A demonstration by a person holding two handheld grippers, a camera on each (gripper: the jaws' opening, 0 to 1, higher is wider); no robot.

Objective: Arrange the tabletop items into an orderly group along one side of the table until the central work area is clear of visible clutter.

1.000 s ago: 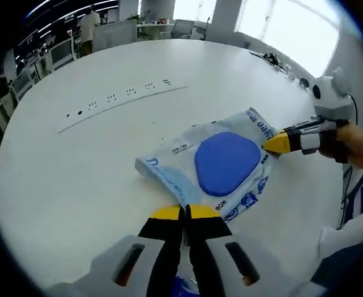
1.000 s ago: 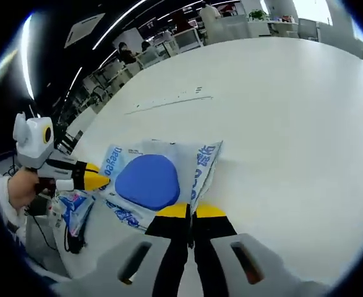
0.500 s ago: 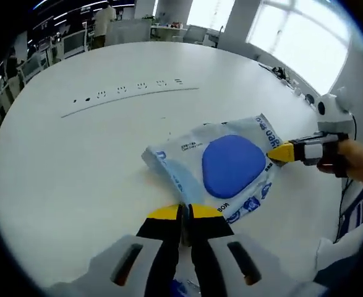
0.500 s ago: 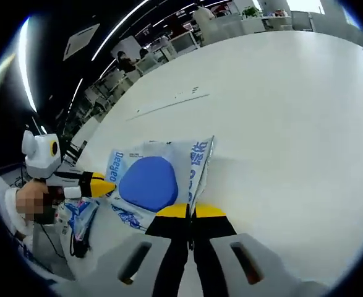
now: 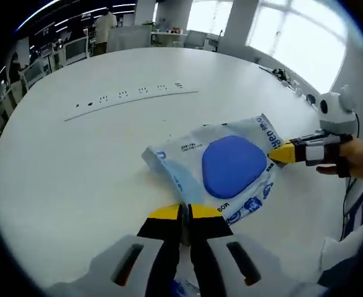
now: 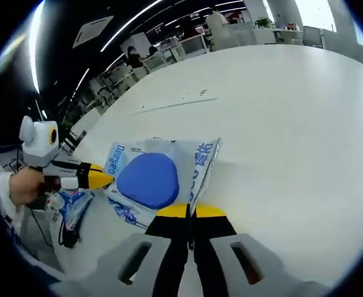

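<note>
Table [image 5: 76,173], white and round, bears a strip of inset sockets [image 5: 128,94]. Plastic packet [image 5: 221,167] with blue oval pad lies flat near the table's edge. Left gripper [image 5: 185,212] pinches its near edge, jaws closed together. Right gripper [image 5: 279,153] nips the packet's far corner, jaws likewise closed.

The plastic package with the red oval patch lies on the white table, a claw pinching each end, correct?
Not quite: the patch on the plastic package is blue, as the left gripper view shows. The package does lie on the white table, with the left claw and right claw pinching opposite ends.
</note>
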